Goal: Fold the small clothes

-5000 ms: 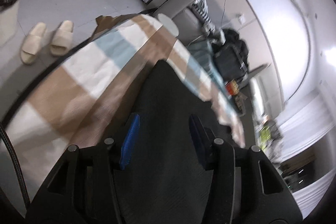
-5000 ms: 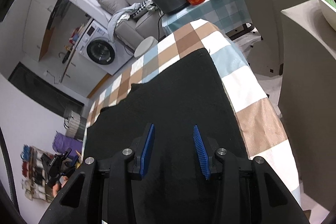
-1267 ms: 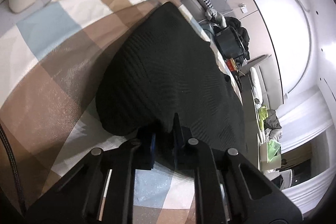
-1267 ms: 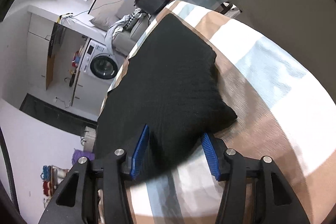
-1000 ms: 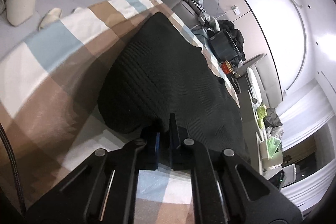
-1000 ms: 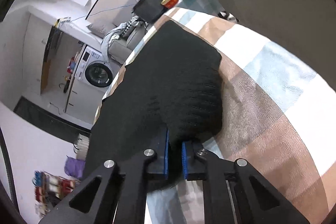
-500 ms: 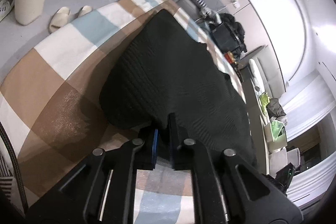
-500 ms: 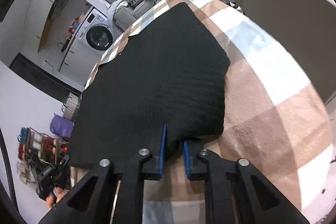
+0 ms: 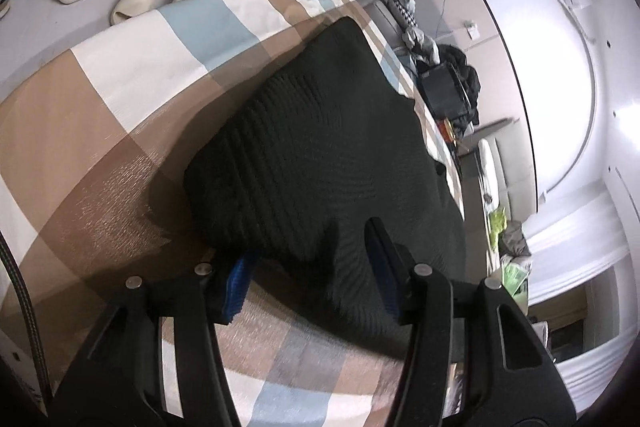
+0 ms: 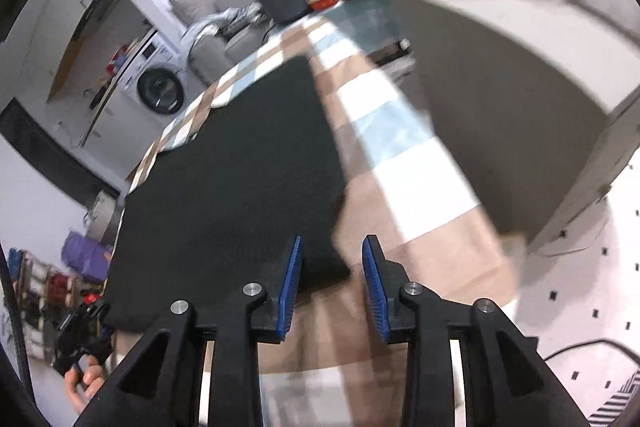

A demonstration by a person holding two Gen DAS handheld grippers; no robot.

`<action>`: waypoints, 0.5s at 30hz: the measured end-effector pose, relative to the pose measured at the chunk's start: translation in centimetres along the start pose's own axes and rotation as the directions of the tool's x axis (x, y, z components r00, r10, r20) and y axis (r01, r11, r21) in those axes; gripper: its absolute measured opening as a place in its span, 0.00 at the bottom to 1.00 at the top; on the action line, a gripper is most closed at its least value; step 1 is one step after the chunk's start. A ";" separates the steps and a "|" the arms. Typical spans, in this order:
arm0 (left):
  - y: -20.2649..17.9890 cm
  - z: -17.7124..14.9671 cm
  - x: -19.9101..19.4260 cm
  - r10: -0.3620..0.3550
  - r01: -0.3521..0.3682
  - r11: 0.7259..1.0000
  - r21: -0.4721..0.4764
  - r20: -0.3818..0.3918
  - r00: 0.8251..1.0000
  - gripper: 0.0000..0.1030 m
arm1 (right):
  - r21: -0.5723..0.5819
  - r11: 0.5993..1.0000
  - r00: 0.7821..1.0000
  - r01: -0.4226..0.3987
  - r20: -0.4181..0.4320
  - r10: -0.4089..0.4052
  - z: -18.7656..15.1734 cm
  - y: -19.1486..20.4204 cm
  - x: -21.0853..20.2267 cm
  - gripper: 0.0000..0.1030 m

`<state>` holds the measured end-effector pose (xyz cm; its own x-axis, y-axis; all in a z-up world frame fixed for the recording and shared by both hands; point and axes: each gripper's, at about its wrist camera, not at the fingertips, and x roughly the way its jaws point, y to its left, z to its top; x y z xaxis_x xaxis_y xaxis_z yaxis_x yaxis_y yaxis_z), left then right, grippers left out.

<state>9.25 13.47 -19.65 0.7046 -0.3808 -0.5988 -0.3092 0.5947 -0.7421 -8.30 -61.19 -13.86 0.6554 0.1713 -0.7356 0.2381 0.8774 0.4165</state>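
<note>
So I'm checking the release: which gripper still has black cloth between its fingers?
The left gripper: its opening jaws straddle the black garment's folded corner. The right gripper, also opening, frames mostly checked tablecloth, just past the garment's edge.

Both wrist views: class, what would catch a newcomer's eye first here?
A black knitted garment sprawls across the checked brown, white and blue cloth, filling the middle of both views. Blue-padded fingers frame its near edge, jaws opening, nothing gripped. A white washing machine stands behind.
</note>
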 end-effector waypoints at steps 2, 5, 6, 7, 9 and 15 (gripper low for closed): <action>-0.1 0.2 0.3 0.001 -0.001 1.000 -0.017 0.014 1.000 0.48 | -0.040 0.999 1.000 -0.024 0.017 0.025 0.3 1.0 -0.3 0.37; -0.2 0.5 0.7 -0.001 0.002 0.999 -0.038 0.029 1.000 0.48 | -0.111 0.990 0.996 -0.084 0.009 0.085 0.3 3.8 0.2 0.43; -0.3 0.5 0.8 0.002 -0.001 0.999 -0.042 0.033 0.999 0.48 | -0.131 0.987 0.995 -0.095 -0.002 0.095 0.4 4.7 0.7 0.43; -0.4 0.6 1.0 0.006 -0.005 0.999 -0.041 0.033 0.999 0.48 | -0.156 0.981 0.994 -0.111 -0.017 0.110 0.3 6.0 1.4 0.43; -0.8 0.8 1.4 0.013 -0.012 0.999 -0.030 0.039 0.999 0.48 | -0.185 0.973 0.990 -0.137 -0.043 0.131 0.1 7.8 2.8 0.43; -0.4 1.3 2.4 0.005 -0.003 0.999 -0.045 0.055 0.998 0.16 | -0.287 0.941 0.981 -0.182 -0.113 0.155 -1.0 13.0 7.9 0.43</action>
<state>11.93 13.20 -20.39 0.7367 -0.3385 -0.5853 -0.3398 0.5631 -0.7533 -0.75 -48.00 -14.80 0.5989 0.3547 -0.7180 -0.1006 0.9228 0.3720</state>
